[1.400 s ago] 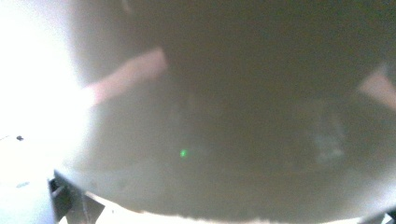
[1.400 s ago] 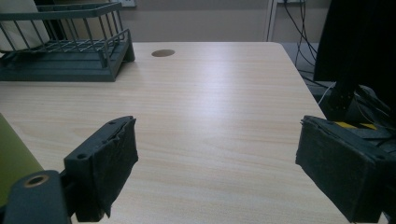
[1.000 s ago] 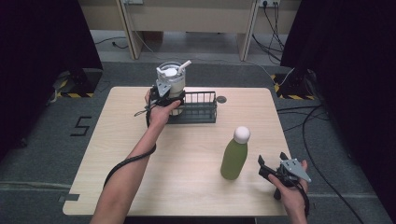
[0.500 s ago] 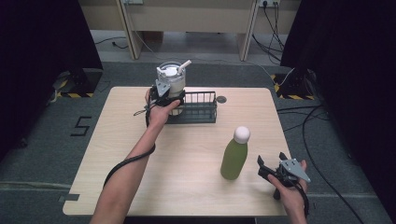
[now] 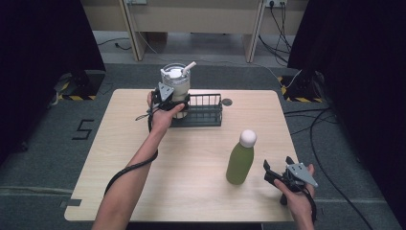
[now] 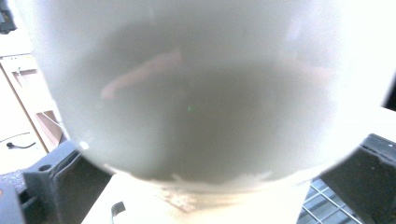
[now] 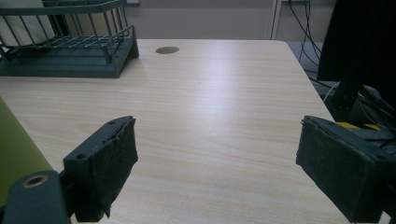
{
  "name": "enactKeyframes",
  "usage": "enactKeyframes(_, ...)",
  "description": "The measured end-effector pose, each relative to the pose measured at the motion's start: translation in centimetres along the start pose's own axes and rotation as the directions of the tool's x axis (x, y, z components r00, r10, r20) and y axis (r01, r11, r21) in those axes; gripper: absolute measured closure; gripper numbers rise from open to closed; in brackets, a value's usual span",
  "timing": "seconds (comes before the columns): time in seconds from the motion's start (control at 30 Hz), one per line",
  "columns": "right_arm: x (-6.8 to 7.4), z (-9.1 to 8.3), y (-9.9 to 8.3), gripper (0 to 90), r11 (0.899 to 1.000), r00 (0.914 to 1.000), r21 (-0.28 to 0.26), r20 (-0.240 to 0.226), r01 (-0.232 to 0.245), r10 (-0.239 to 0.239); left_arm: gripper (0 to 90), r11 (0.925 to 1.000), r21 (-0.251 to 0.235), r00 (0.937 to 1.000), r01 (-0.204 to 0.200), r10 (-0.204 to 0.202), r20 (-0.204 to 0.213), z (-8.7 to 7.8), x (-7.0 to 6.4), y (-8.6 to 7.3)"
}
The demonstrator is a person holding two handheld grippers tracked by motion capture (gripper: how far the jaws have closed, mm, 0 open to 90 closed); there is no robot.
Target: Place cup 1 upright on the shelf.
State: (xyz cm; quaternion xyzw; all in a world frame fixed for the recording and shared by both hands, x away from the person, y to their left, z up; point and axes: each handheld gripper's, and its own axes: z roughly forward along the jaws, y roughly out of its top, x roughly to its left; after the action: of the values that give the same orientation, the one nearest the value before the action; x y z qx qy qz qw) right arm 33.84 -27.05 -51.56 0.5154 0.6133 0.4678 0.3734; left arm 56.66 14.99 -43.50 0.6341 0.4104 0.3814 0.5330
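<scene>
A white tumbler [image 5: 175, 86] with a lid and straw stands at the left end of a black wire rack [image 5: 203, 112]. My left gripper [image 5: 170, 99] is shut on the tumbler's lower body; in the left gripper view the pale tumbler [image 6: 196, 93] spans the space between the two jaws. A green bottle [image 5: 240, 160] with a white cap stands upright at the front right of the table. My right gripper [image 5: 277, 164] is just right of the bottle, open and holding nothing [image 7: 215, 144]. The bottle's green side [image 7: 16, 149] shows at the left edge of the right gripper view.
The wooden table [image 5: 119, 158] has a round cable hole [image 5: 227, 101] behind the rack's right end. The rack [image 7: 70, 51] and the hole [image 7: 167, 50] lie far ahead of the right gripper. Cables and dark curtains surround the table on the floor.
</scene>
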Motion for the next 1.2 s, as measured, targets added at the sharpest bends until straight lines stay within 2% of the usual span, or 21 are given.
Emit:
enactKeyframes(0.23,0.0,0.0,0.0,12.2,1.000,1.0000,-0.001,0.002,-0.004,0.004,0.0,0.9999,-0.008,0.9999,0.012,-0.012,-0.002,-0.7,0.0,0.2)
enactKeyframes(0.3,0.0,0.0,0.0,12.2,1.000,1.0000,0.001,0.003,-0.001,0.001,0.0,0.9995,-0.004,0.9995,0.031,-0.031,0.006,-1.0,-0.1,0.2)
enactKeyframes(0.33,0.0,0.0,0.0,12.2,1.000,1.0000,0.002,0.001,0.001,-0.001,0.0,0.9999,-0.013,0.9999,0.010,-0.010,-0.001,-1.1,0.1,0.2)
enactKeyframes(0.4,0.1,0.0,0.0,12.2,1.000,1.0000,0.001,0.001,0.000,0.000,0.0,0.9999,-0.013,1.0000,0.005,-0.005,0.000,-1.3,0.1,0.3)
enactKeyframes(1.0,0.1,-0.2,0.2,12.2,1.000,1.0000,-0.009,0.004,-0.002,0.002,0.0,0.9996,-0.026,0.9996,-0.011,0.011,0.027,-3.6,0.1,-0.2)
enactKeyframes(1.2,0.2,-0.3,0.3,12.2,1.000,1.0000,-0.016,0.000,-0.008,0.008,0.0,0.9990,-0.035,0.9987,-0.030,0.031,0.040,-4.4,-0.1,0.0)
